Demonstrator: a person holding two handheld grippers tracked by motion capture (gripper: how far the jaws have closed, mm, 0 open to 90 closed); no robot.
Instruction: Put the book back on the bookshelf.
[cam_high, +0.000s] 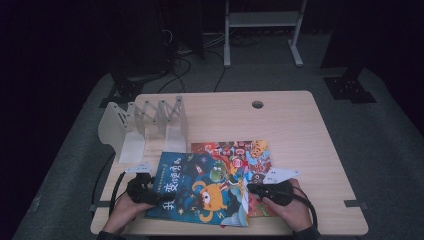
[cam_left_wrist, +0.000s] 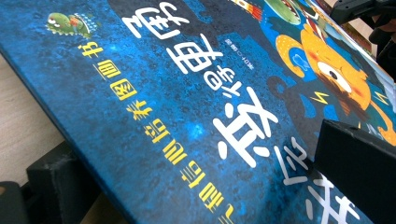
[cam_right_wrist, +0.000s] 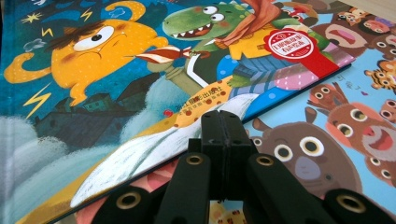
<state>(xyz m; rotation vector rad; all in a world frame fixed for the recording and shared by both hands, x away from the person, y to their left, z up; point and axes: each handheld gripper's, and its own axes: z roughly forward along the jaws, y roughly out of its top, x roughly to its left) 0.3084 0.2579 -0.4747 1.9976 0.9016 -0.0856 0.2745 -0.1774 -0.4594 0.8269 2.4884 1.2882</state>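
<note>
A blue picture book (cam_high: 200, 186) with an orange monster lies on top of a second, red-toned picture book (cam_high: 252, 152) near the table's front edge. My left gripper (cam_high: 152, 195) is at the blue book's left edge. In the left gripper view (cam_left_wrist: 201, 149) its jaws stand wide apart, one under the blue book's (cam_left_wrist: 187, 116) edge and one over the cover. My right gripper (cam_high: 251, 189) is shut with nothing in it. In the right gripper view (cam_right_wrist: 224, 122) its tips touch the blue book's (cam_right_wrist: 93, 70) right edge, above the second book (cam_right_wrist: 336, 135).
A white folding book rack (cam_high: 145, 125) stands at the back left of the wooden table (cam_high: 300, 130), which has a cable hole (cam_high: 257, 104) near its far edge. Metal stand legs (cam_high: 262, 30) and cables are on the floor behind.
</note>
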